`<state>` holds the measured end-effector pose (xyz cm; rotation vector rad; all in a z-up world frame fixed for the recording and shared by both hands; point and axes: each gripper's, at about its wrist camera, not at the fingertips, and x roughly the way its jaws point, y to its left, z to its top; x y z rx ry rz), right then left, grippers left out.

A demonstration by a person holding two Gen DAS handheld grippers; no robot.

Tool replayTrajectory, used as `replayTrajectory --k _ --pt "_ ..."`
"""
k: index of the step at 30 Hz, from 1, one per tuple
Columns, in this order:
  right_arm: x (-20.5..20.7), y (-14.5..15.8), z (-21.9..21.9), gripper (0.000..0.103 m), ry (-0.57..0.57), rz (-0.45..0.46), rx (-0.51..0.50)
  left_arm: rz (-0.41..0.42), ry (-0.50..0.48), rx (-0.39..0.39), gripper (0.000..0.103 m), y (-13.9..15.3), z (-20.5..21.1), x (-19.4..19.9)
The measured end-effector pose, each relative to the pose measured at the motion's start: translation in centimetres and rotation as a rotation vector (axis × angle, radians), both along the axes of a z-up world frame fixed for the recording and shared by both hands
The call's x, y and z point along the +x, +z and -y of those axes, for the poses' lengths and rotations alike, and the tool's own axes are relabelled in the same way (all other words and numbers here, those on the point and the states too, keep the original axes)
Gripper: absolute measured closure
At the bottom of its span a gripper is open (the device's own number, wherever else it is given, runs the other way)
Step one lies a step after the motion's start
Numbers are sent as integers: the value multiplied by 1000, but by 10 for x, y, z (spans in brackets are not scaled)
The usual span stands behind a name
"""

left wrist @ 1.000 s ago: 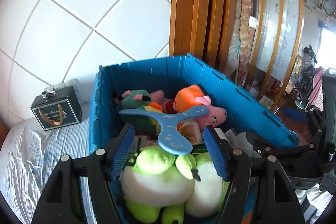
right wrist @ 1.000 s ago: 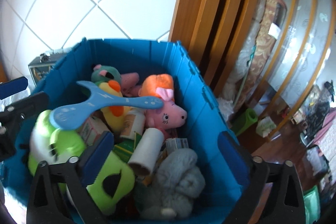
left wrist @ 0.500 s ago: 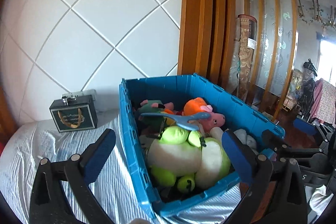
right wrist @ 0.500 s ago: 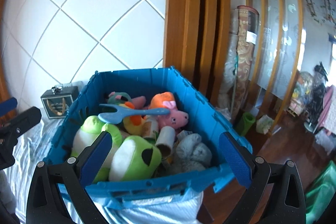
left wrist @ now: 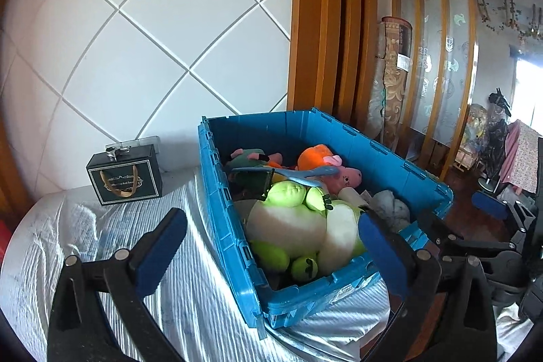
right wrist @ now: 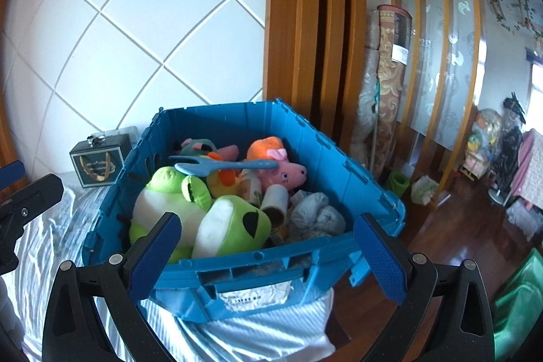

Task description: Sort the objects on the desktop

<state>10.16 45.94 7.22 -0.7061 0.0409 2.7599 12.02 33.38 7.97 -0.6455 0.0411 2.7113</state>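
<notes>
Left claw (left wrist: 271,246) fully spread, nothing between its blue pads (left wrist: 159,255); its jaws have just been opening, and they frame the near left corner of the blue crate (left wrist: 339,292) from the lower part of the left wrist frame without touching it. Right claw (right wrist: 266,255) equally wide, empty, its pads either side of the crate's near end wall (right wrist: 258,277) at lower centre of the right wrist frame; contact with the wall cannot be told. The right claw also shows at the right edge of the left wrist view, one blue pad raised. Crate sits at frame centre on a surface covered with white ribbed cloth (left wrist: 190,301), its near end overhanging the cloth's edge. Crate is heaped: a white-and-green plush (left wrist: 288,226) at the near left, a second green-faced plush (right wrist: 234,226) just beside it, a grey plush (right wrist: 315,216) at the near right, a cardboard tube (right wrist: 276,201) between them. Farther back, a pink pig plush (right wrist: 288,173) with an orange plush (right wrist: 266,146) touching it behind, and a blue three-armed boomerang (right wrist: 220,167) lying across the top of the pile. Left of the crate, apart from it, a black gift bag with gold handle (left wrist: 125,175) stands upright against the white diamond-panelled wall (left wrist: 152,39). Wooden slats (left wrist: 325,22) rise behind the crate; a rolled carpet (right wrist: 390,90) leans upright at right over dark wood floor (right wrist: 475,243).
</notes>
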Motion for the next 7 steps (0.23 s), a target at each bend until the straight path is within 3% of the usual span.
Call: replayTrajectory --k 7 --pt "3 -1 -1 0 -3 -3 -8 1 -4 8 0 0 1 3"
